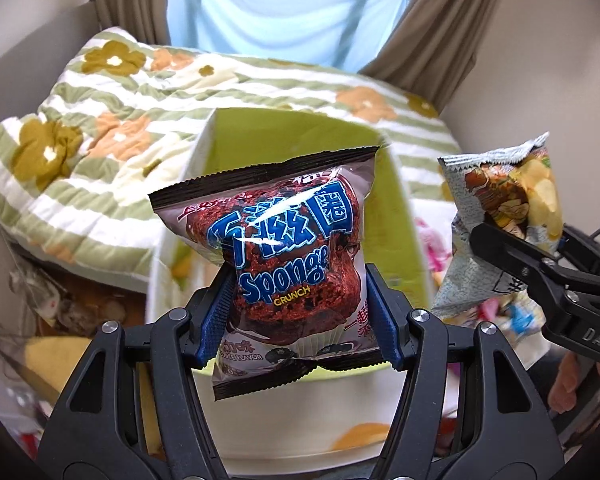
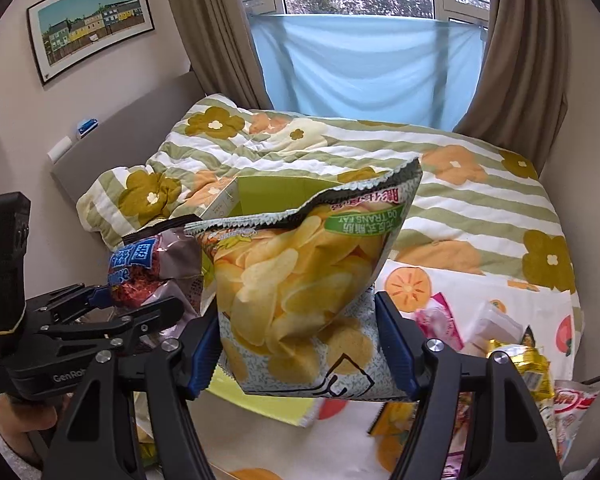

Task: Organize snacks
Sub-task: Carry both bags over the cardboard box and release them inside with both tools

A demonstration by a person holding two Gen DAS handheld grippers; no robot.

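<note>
Left claw [image 1: 300, 312] clamped on Sponge Crunch pack [image 1: 288, 256], pads biting low half only; puffy bag, could pop or slide out if you swing fast. Right claw [image 2: 304, 336] pinching chips bag [image 2: 300, 280] same way, bag top-heavy, might flop over. Both packs held up just short of green box [image 1: 300, 136], Sponge dead ahead of opening, chips off its right side. Claws level, side by side; watch you don't bump them. Loose snacks on bed right of box.
</note>
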